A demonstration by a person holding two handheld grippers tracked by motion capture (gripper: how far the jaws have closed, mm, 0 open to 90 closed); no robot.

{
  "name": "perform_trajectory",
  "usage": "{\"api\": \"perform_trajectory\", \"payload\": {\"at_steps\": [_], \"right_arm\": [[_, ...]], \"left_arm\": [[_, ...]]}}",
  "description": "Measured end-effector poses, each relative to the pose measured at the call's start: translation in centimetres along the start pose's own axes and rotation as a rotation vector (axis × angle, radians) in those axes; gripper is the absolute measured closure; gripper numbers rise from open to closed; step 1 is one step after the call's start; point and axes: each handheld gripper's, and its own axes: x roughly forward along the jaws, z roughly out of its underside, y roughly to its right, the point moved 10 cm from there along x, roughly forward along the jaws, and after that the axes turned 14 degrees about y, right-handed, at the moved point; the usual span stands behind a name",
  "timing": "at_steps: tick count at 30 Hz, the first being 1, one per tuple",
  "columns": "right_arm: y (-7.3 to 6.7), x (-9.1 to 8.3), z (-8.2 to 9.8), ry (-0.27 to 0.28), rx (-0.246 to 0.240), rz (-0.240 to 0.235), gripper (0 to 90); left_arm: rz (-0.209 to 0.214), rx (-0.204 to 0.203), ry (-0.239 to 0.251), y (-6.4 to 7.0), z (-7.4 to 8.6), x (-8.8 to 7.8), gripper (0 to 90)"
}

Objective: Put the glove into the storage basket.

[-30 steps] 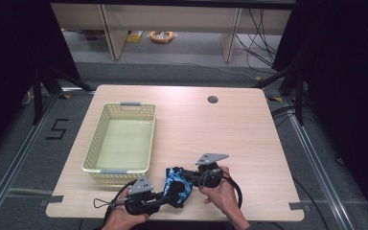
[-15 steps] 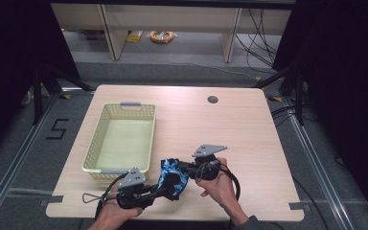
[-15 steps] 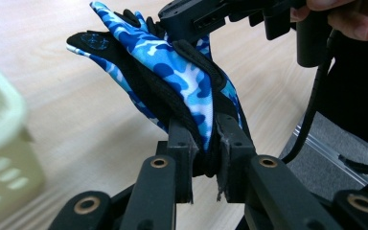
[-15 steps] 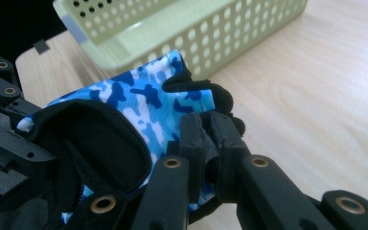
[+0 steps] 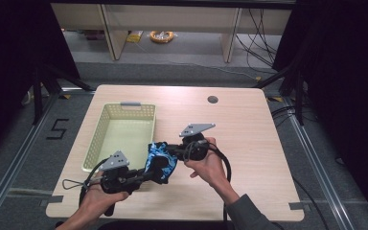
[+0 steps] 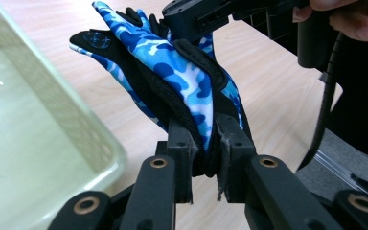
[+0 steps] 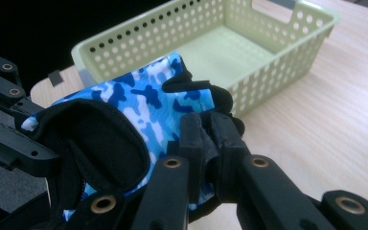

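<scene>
Both grippers have lifted the glove [image 5: 160, 160] off the worktop [image 5: 249, 124] toward the basket [image 5: 124, 111] at 10 o'clock. High view: glove slung between them, probably clear of the surface. Left gripper [image 6: 205, 158] view: jaws pinch one end. Right gripper [image 7: 206, 143] view: jaws pinch the other, keeping it spread for the drop.

In the high view the left claw's [image 5: 149, 173] tips are buried in the glove [image 5: 160, 162], and the right claw's [image 5: 168, 151] tips vanish behind it too. The person's forearms are cut off by the bottom edge. In the left gripper view the basket [image 6: 52, 115] runs off the left edge, blurred. Across the floor, a yellow coil [image 5: 162, 36] is too small to identify.
</scene>
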Motion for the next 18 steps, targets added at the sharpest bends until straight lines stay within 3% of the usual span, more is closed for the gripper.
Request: {"api": "perform_trajectory", "payload": {"at_steps": [6, 14, 18], "right_arm": [[-0.4, 1.5, -1.9, 0.004, -0.002, -0.032, 84.9], [-1.1, 4.7, -4.2, 0.009, -0.007, -0.067, 84.9], [-1.2, 6.6, -4.8, 0.0, -0.009, -0.092, 84.8]], "left_arm": [[-0.016, -0.012, 0.016, -1.3, -1.3, -1.2, 77.6], [-0.082, -0.021, 0.019, -4.3, -2.2, -2.9, 77.5], [-0.102, -0.046, 0.016, -6.1, -2.3, -3.5, 77.5]]}}
